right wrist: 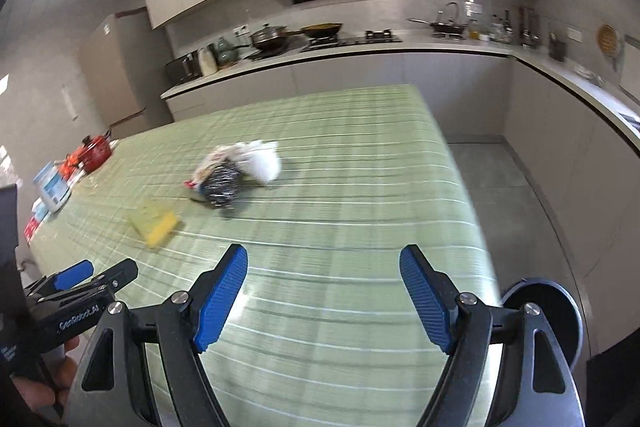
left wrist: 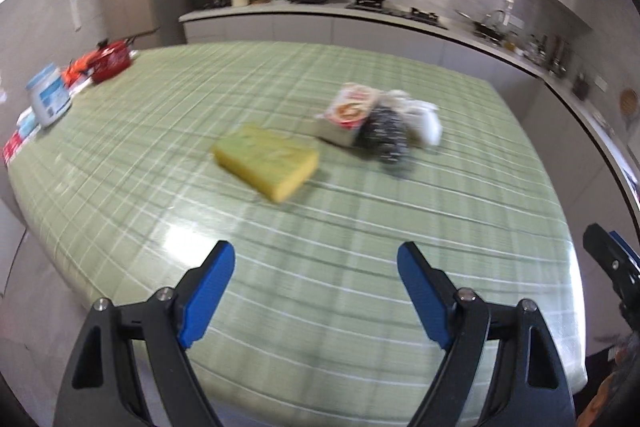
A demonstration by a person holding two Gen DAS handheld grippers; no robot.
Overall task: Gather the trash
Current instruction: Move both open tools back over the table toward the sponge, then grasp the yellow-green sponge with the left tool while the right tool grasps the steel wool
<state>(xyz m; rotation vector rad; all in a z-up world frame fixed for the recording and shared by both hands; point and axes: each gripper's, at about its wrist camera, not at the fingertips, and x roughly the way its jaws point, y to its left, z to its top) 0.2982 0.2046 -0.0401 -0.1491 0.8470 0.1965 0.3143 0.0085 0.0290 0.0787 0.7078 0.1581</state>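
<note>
Green plaid cloth covers the counter (left wrist: 360, 267), w/ trash sitting near its middle. Yellow sponge (left wrist: 266, 161) lies flat, alone, nearer the cameras. Just beyond it is a tight cluster: a small printed carton (left wrist: 346, 115), a crumpled black-and-white speckled wrapper (left wrist: 384, 135) touching it, and a white crumpled bag or tissue (left wrist: 422, 121) against the wrapper's far side. Pics are motion-blurred, so carton print can't be read, and can't tell if it holds anything.

Left claw (left wrist: 316, 291) is open, blue pads wide apart, nothing btwn them, hanging over the near part of the counter, well short of the sponge. Right claw (right wrist: 324, 293) is likewise open and empty, over the counter's near right area; trash cluster is well ahead of it and a bit left. In the right wrist view the left claw shows at lower left, a hand (right wrist: 36, 383) on its grip.

Containers along the counter's far left edge: a white jar w/ blue label (left wrist: 48, 99), lid on, contents not visible; a red pot (left wrist: 110, 61) w/ lid on; some orange packets (left wrist: 78, 69) btwn them. Round dark bin lid (right wrist: 548, 311) sits below the counter's right edge, on the floor; inside not visible.
</note>
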